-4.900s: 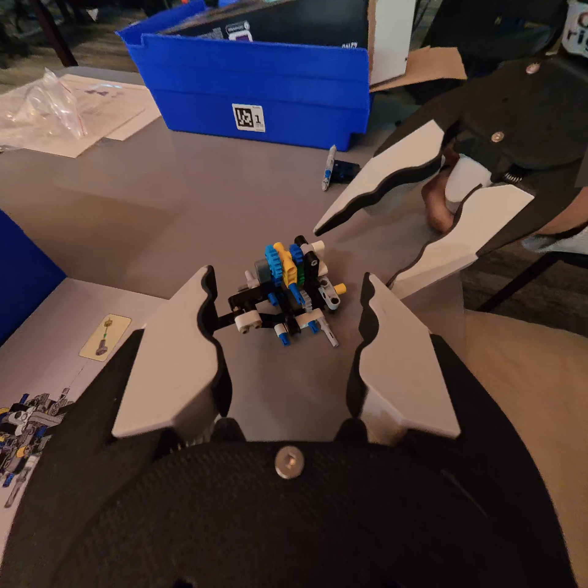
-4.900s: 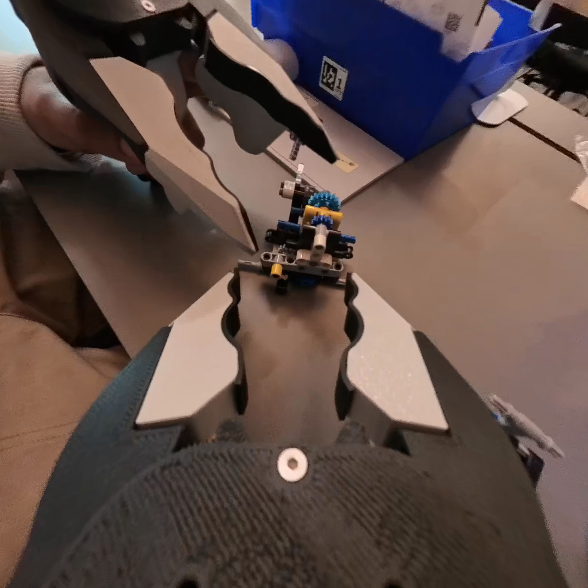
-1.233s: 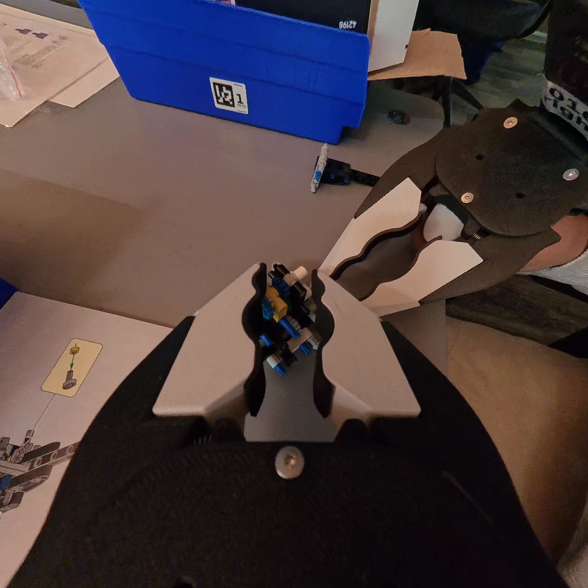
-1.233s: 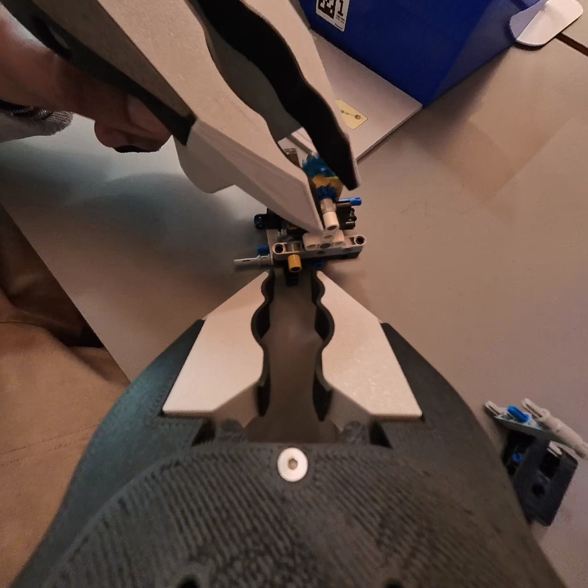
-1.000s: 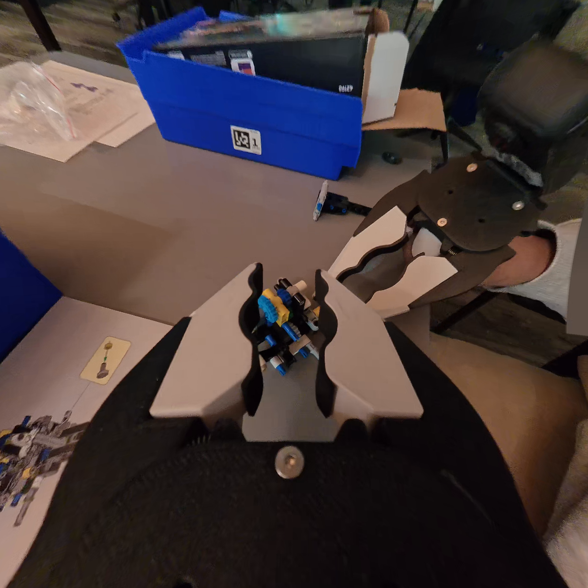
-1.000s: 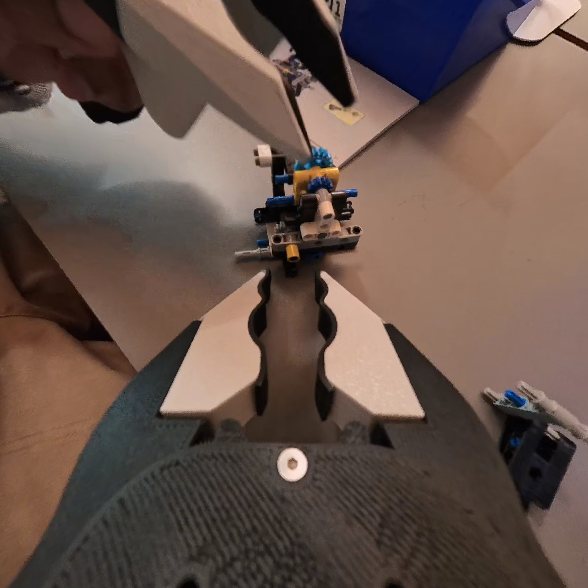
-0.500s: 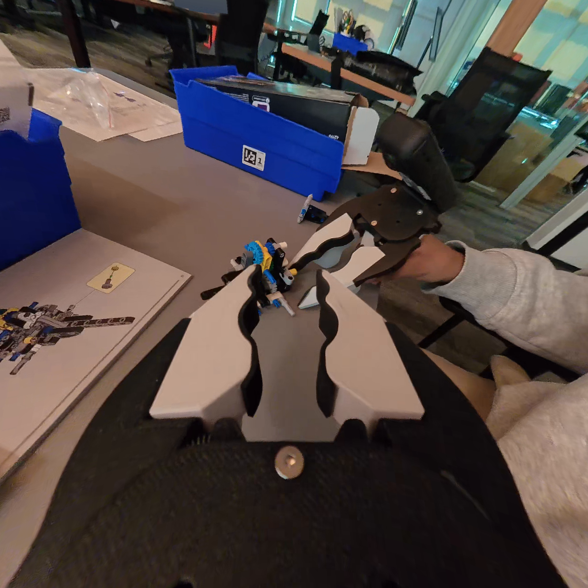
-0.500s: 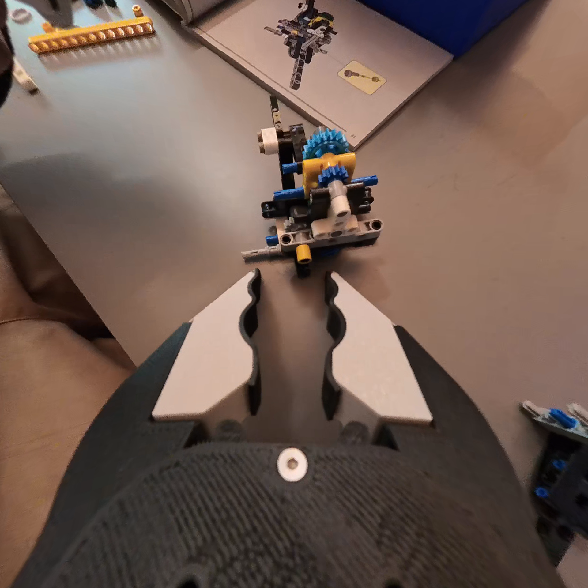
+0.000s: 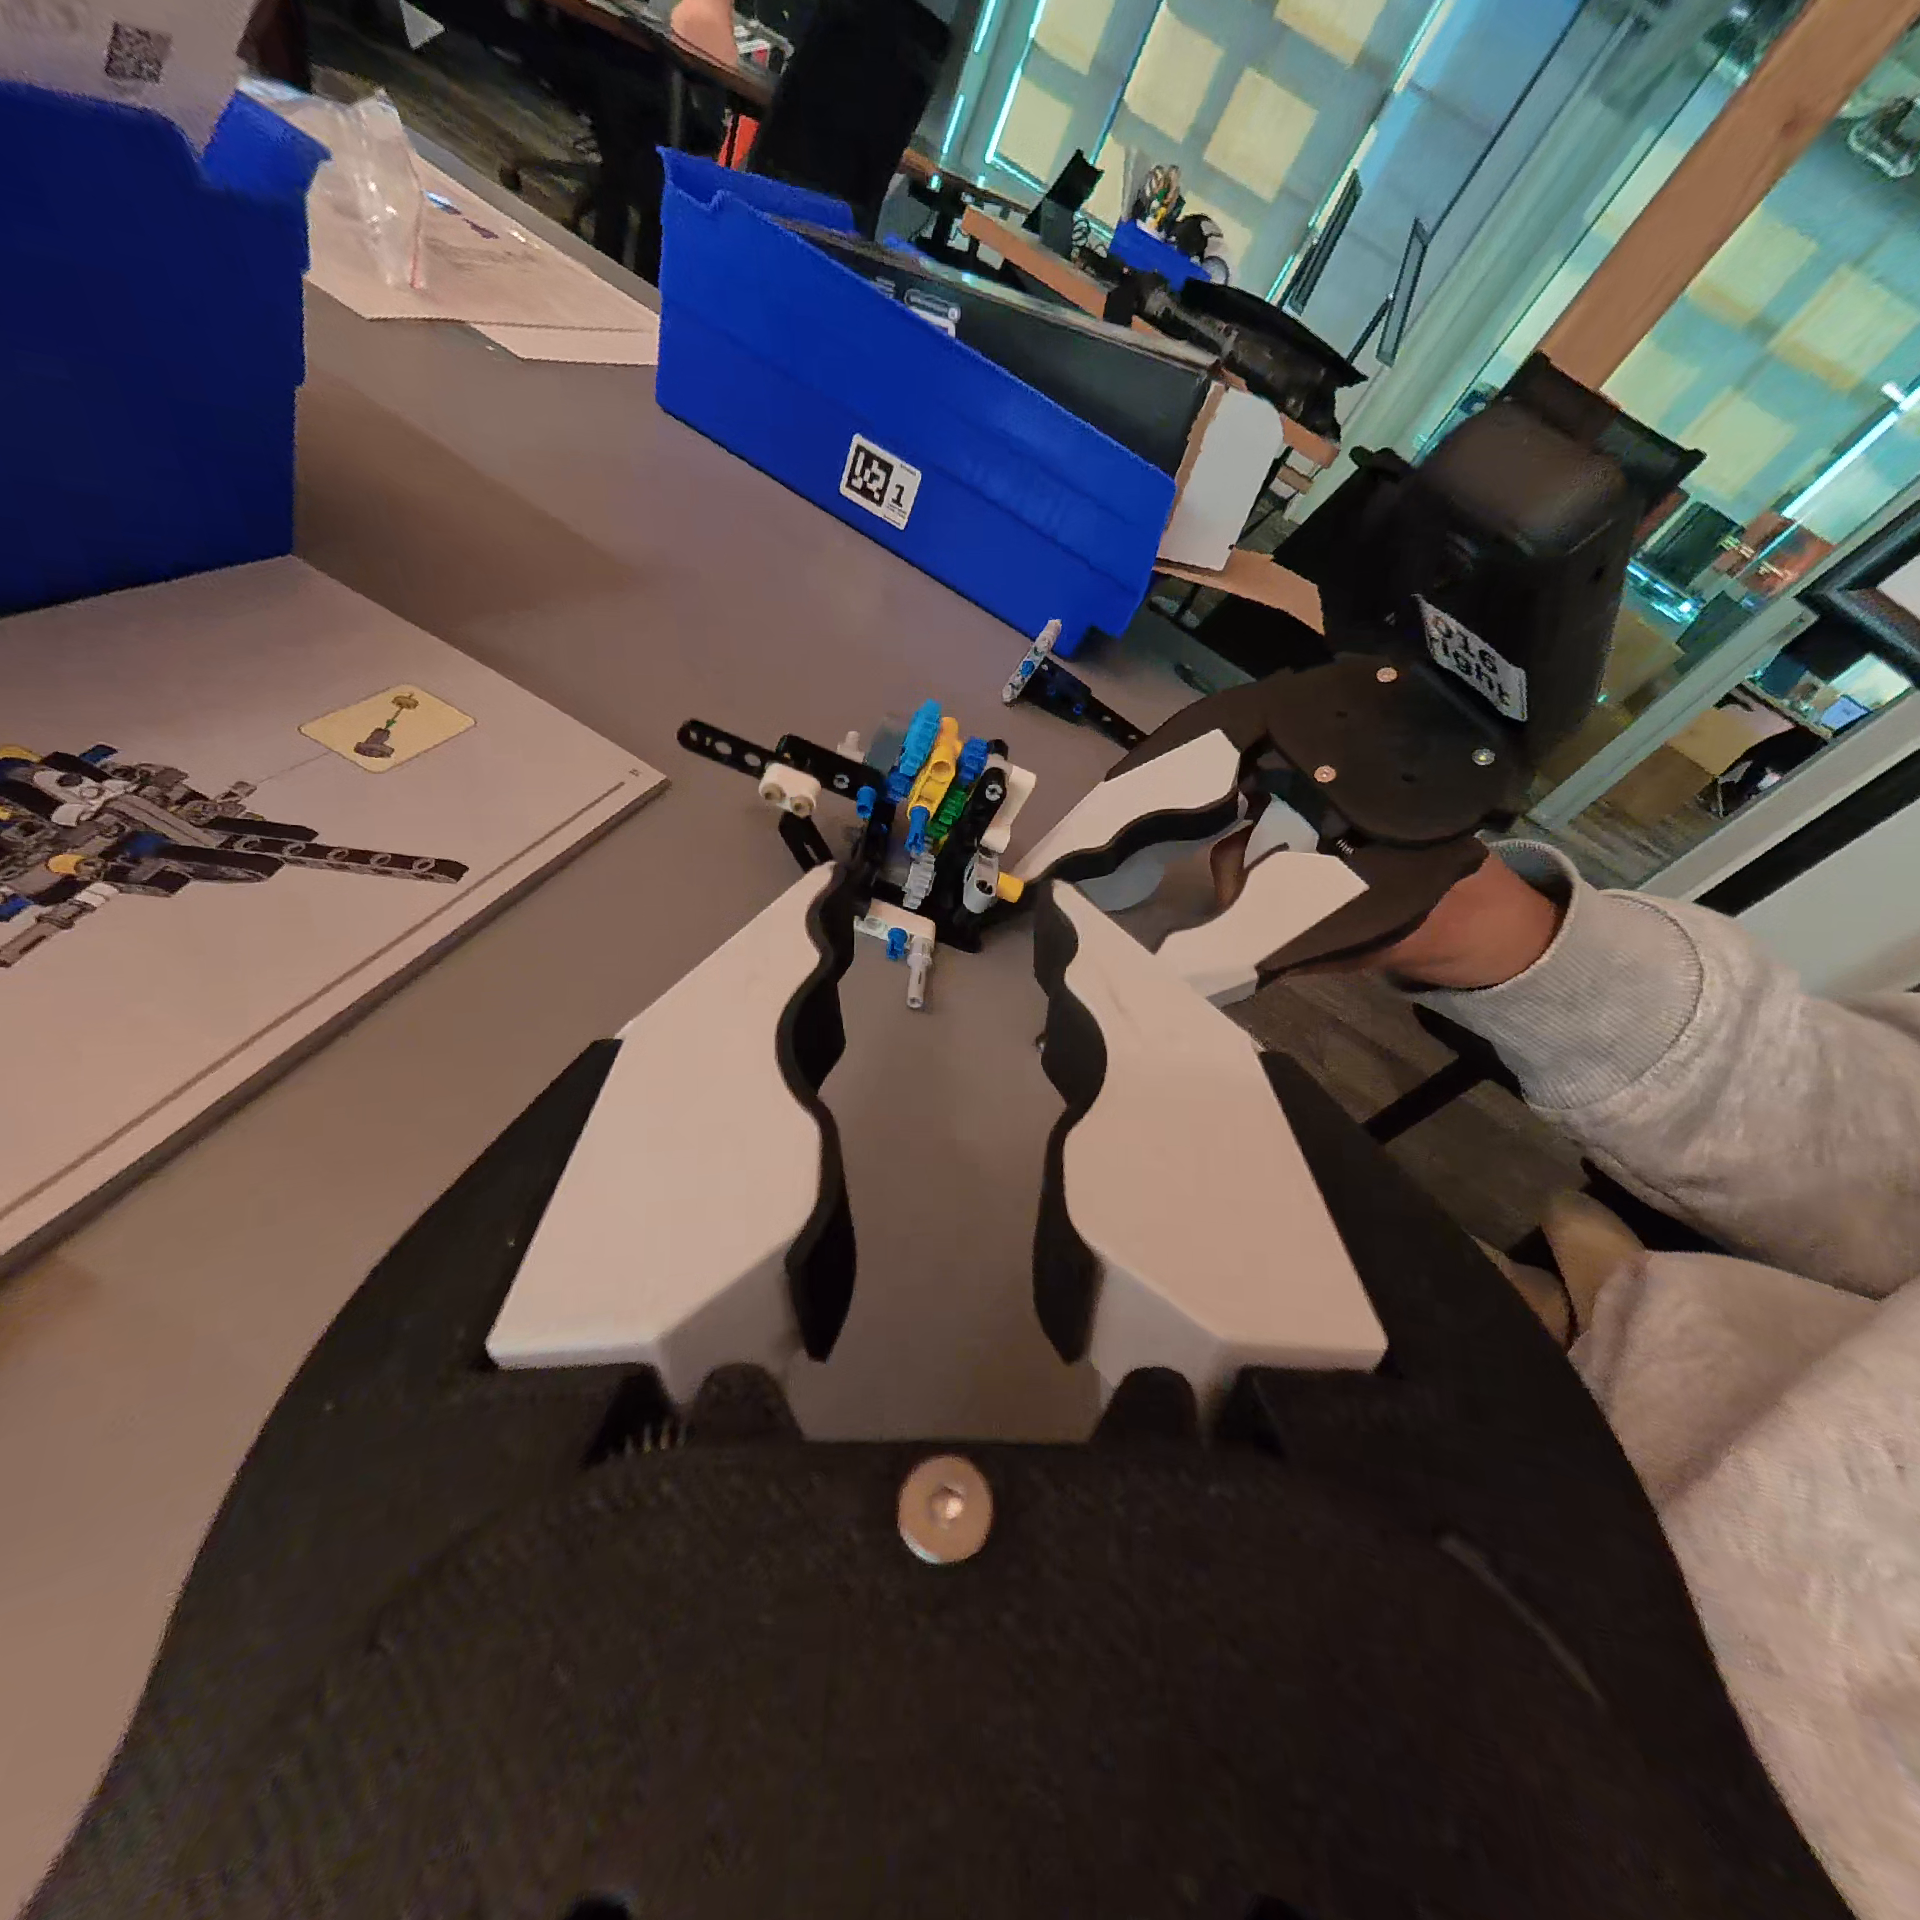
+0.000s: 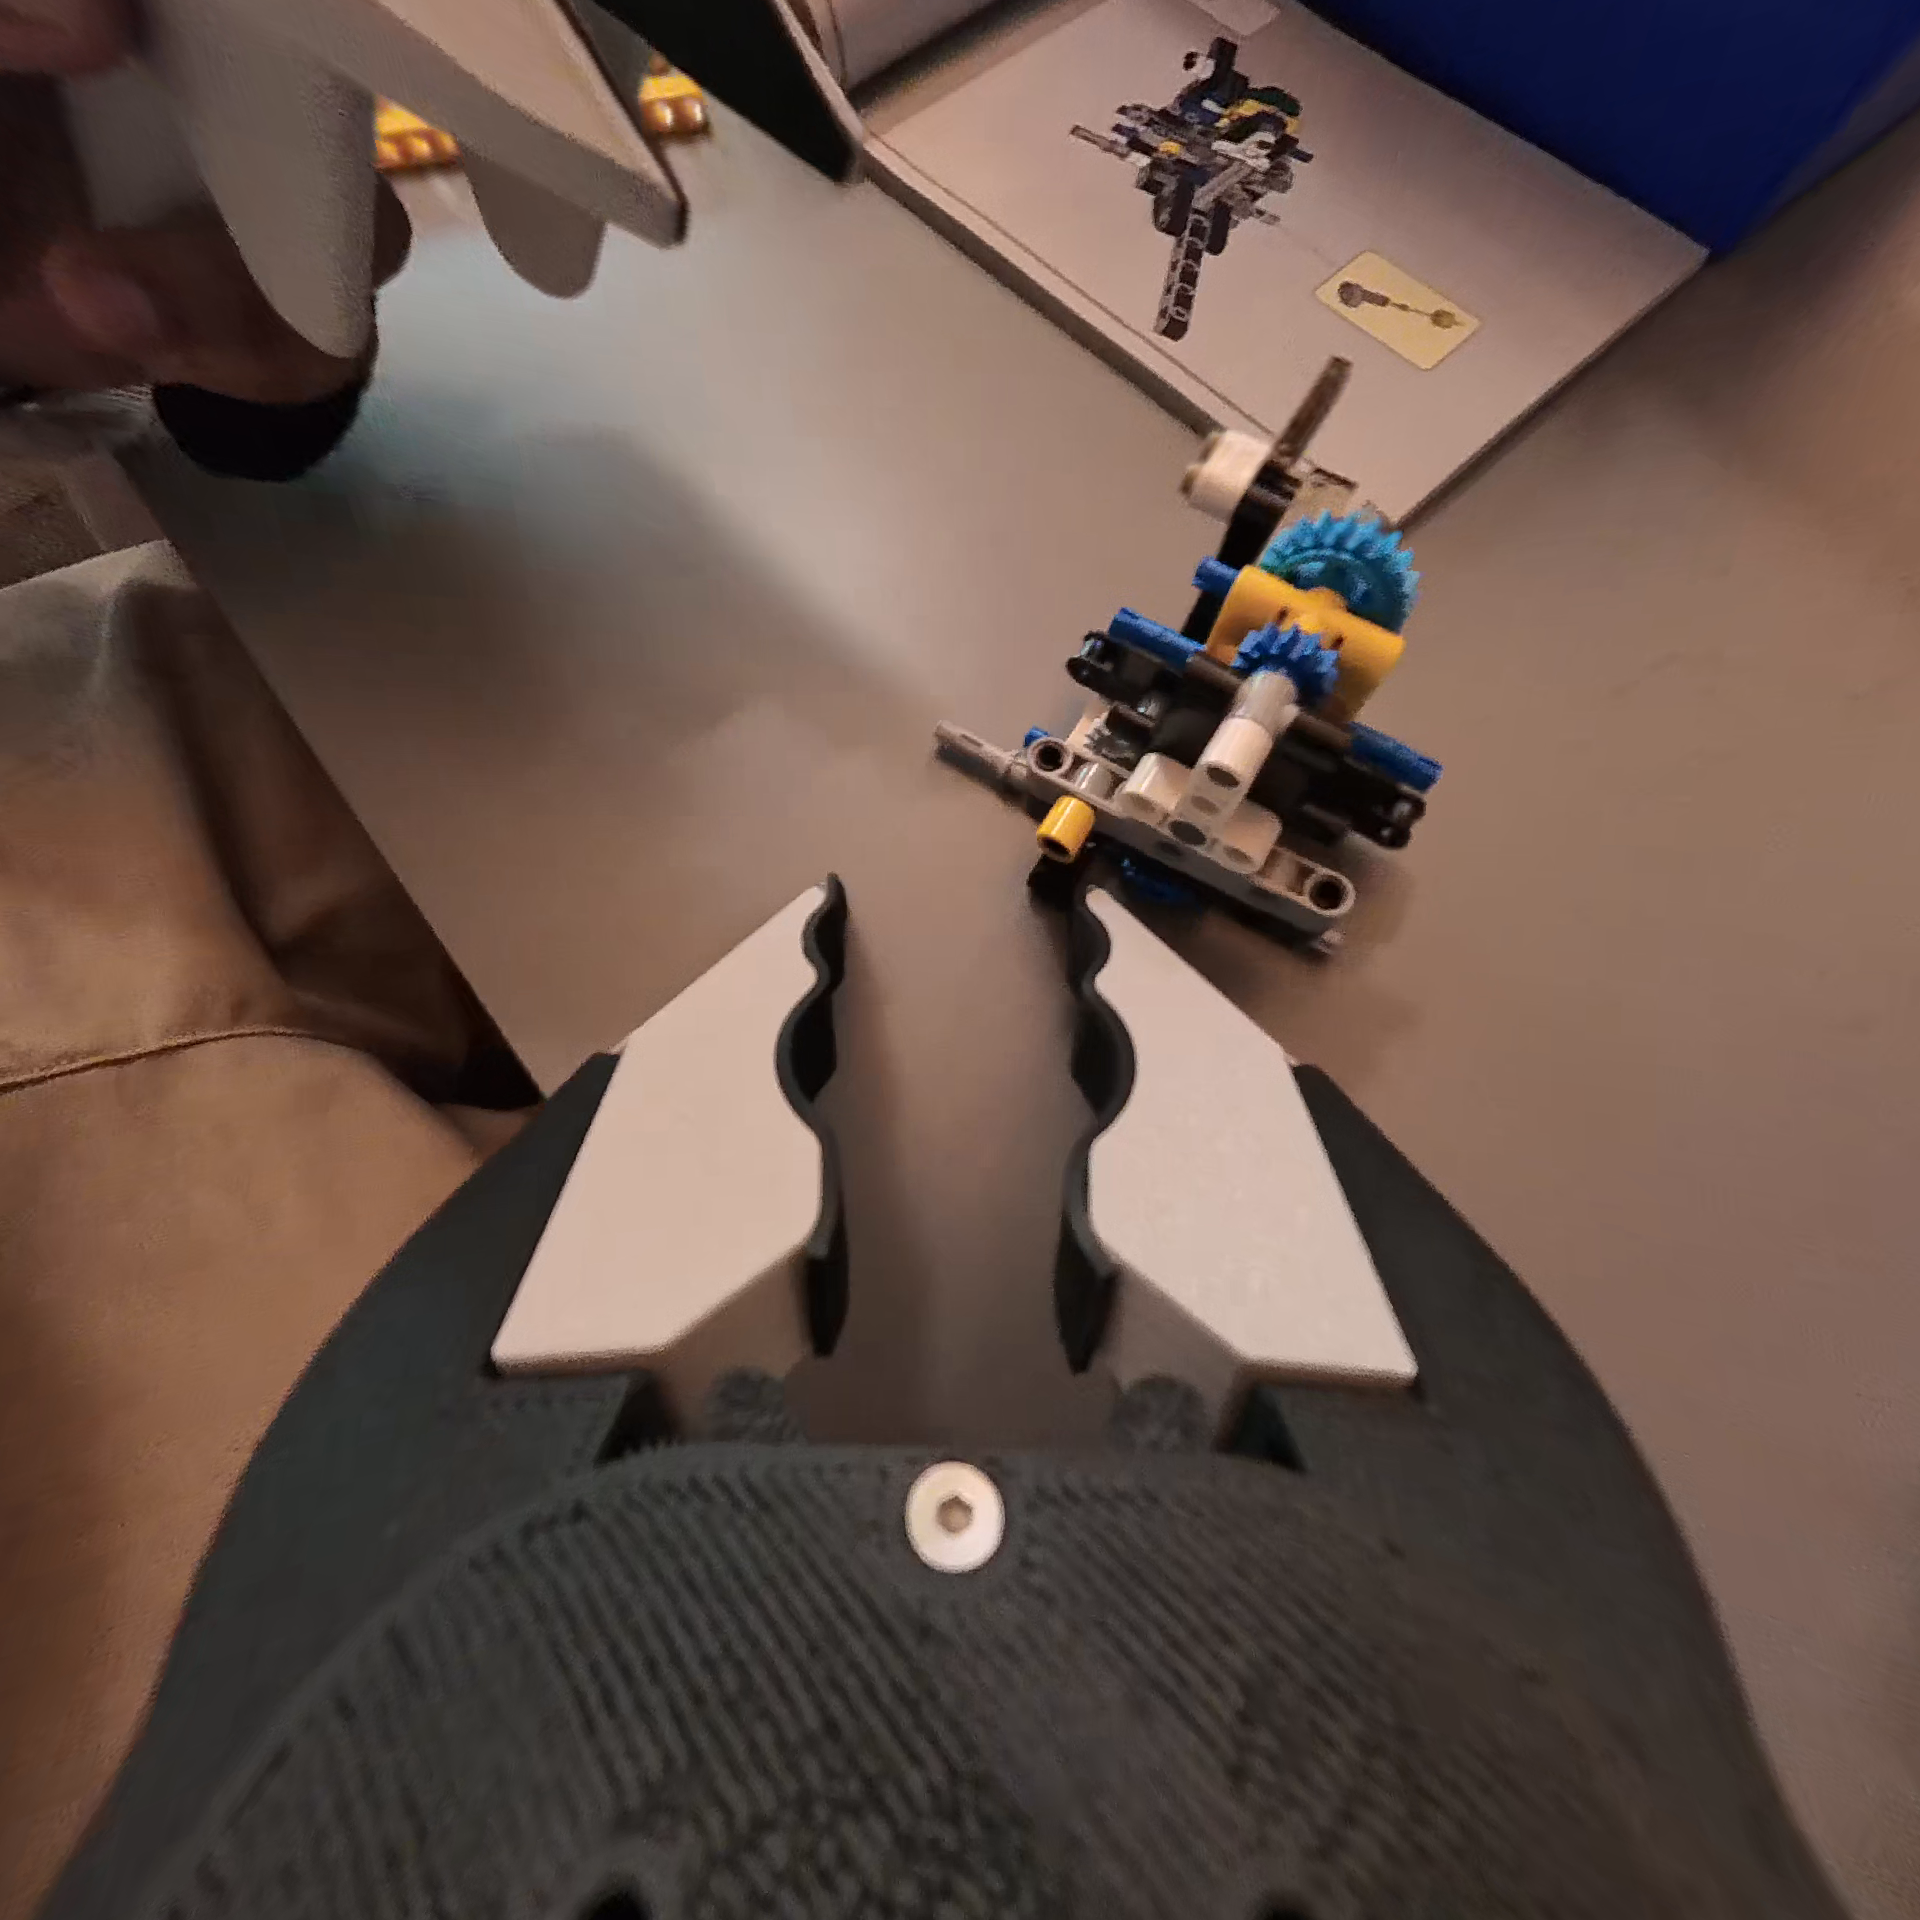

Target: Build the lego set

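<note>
Grey surface: model free-standing; both claws, left and right, apart, empty beside it. Regrip squarely by its frame.

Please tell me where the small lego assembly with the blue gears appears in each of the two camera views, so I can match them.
Left wrist view: the lego assembly stands on the table just beyond the left gripper, slightly above centre.
Right wrist view: the same assembly sits right of centre, ahead of the right gripper.
Shared landmark: the open instruction booklet beside it.
</note>
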Action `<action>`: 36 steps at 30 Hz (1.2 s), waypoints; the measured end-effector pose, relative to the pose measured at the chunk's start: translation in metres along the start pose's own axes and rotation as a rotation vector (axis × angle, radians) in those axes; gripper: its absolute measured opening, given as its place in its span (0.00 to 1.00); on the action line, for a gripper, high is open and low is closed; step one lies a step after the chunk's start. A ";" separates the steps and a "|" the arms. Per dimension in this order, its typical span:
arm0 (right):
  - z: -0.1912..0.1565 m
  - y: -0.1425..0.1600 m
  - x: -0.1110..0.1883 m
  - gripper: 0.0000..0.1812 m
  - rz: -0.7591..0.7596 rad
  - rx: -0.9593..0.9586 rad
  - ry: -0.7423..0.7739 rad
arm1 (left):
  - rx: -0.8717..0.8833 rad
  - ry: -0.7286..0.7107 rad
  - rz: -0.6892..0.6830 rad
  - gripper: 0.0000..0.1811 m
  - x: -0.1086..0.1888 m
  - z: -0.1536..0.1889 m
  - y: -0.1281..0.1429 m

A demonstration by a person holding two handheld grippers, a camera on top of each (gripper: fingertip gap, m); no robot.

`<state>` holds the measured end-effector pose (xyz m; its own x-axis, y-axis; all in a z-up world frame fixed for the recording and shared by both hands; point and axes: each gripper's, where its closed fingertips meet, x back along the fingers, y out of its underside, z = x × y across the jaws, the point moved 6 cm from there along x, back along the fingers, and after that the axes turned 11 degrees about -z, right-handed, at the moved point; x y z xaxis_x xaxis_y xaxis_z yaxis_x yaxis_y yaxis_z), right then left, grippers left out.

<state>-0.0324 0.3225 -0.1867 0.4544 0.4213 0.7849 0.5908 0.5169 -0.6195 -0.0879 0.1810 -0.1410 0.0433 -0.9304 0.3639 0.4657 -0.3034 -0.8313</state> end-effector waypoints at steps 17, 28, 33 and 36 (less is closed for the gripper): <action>0.034 0.020 0.033 0.21 0.145 -0.088 0.147 | 0.084 0.046 0.005 0.19 -0.009 0.000 0.003; 0.064 -0.004 0.079 0.18 0.686 -0.480 -0.028 | 0.146 0.088 0.038 0.16 -0.005 -0.006 0.002; 0.069 -0.006 0.077 0.18 0.636 -0.447 0.006 | 0.086 0.097 0.069 0.17 -0.002 0.000 0.000; 0.071 0.005 0.074 0.18 0.545 -0.414 0.064 | -0.039 0.069 0.123 0.16 0.002 0.013 -0.004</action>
<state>-0.0431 0.4089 -0.1322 0.7898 0.4893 0.3699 0.4672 -0.0891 -0.8797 -0.0784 0.1830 -0.1321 0.0363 -0.9726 0.2297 0.4258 -0.1929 -0.8840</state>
